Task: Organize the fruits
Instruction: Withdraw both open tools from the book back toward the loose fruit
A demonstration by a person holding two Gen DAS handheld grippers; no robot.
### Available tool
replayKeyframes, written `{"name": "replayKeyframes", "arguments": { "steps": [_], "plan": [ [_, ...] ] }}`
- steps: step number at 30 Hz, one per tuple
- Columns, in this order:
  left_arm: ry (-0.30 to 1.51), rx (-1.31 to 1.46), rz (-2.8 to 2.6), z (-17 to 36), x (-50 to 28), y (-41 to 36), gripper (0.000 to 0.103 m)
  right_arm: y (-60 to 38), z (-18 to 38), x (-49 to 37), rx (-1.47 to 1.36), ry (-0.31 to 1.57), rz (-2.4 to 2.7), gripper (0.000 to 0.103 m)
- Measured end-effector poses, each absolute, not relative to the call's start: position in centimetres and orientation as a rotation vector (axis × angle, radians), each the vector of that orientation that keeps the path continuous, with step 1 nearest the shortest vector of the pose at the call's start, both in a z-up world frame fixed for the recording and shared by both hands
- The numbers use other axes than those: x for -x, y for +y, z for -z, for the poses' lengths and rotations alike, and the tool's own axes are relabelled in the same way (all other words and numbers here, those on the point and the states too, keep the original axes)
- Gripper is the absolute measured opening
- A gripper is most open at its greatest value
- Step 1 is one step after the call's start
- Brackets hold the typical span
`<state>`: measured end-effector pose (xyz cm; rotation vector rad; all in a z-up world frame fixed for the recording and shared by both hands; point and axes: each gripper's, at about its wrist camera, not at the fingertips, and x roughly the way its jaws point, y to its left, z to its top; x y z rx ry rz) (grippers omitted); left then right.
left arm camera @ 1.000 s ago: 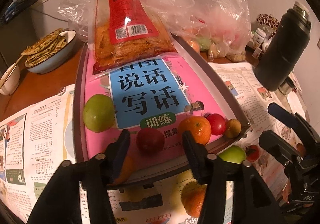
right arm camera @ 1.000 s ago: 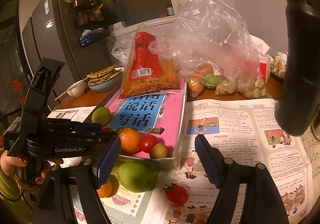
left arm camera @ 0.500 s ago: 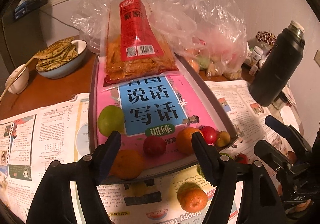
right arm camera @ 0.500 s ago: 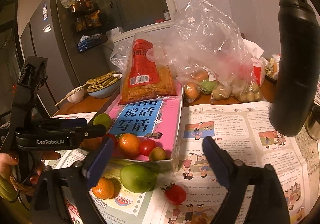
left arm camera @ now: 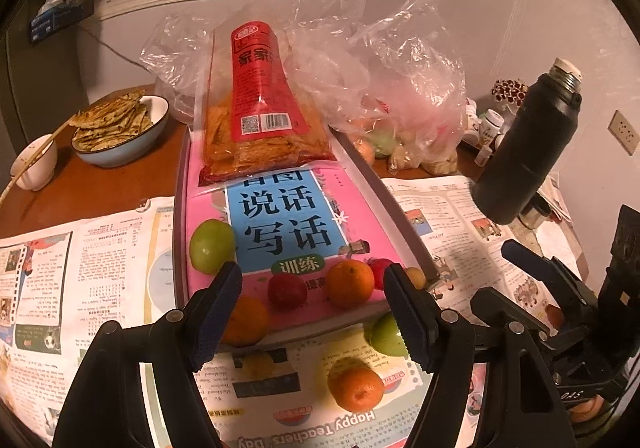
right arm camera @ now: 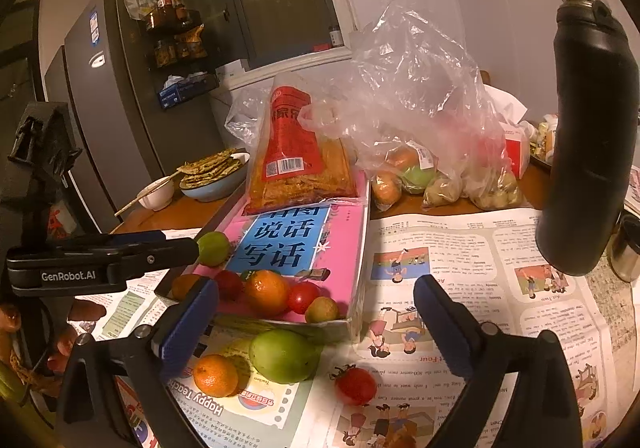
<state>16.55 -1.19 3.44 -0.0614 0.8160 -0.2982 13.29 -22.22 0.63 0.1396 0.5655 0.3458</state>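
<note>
A grey tray (left arm camera: 404, 224) holds a pink book, a snack bag and several fruits: a green apple (left arm camera: 211, 246), two oranges (left arm camera: 349, 282) (left arm camera: 245, 320), a red fruit (left arm camera: 286, 290) and a small yellow one. In the right wrist view the tray (right arm camera: 362, 232) has the same fruits. On the newspaper in front lie an orange (left arm camera: 356, 388) (right arm camera: 216, 375), a green fruit (left arm camera: 387, 334) (right arm camera: 284, 355) and a red tomato (right arm camera: 355, 385). My left gripper (left arm camera: 314, 312) is open and empty above the tray's near edge. My right gripper (right arm camera: 316, 326) is open and empty above the loose fruit.
A black flask (left arm camera: 528, 148) (right arm camera: 588, 136) stands at the right. Clear bags of fruit (right arm camera: 424, 152) lie behind the tray. A bowl of flatbread (left arm camera: 120, 132) and a small white bowl (left arm camera: 34, 164) sit at the back left. Newspaper (right arm camera: 480, 256) covers the table.
Both grippers have drawn back and up from the tray. The left gripper's jaws have spread wider. An orange that lay beside its left finger now rests at the tray's near edge.
</note>
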Motion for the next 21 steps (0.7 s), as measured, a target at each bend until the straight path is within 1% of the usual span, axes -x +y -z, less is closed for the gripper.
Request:
{"name": "replayKeyframes", "arguments": {
  "steps": [8, 11, 21],
  "plan": [
    [0.810, 0.067, 0.309, -3.9, -15.8, -1.3, 0.075, -22.0, -1.0, -12.9, -0.138, 0.559, -0.364, 0.100],
    [0.802, 0.066, 0.311, -4.3, -15.6, -1.3, 0.075, -22.1, -1.3, -12.7, -0.145, 0.550, -0.370, 0.102],
    [0.774, 0.076, 0.301, -5.2, -14.5, -1.4, 0.075, -22.9, -2.0, -11.9, -0.163, 0.529, -0.356, 0.102]
  ]
}}
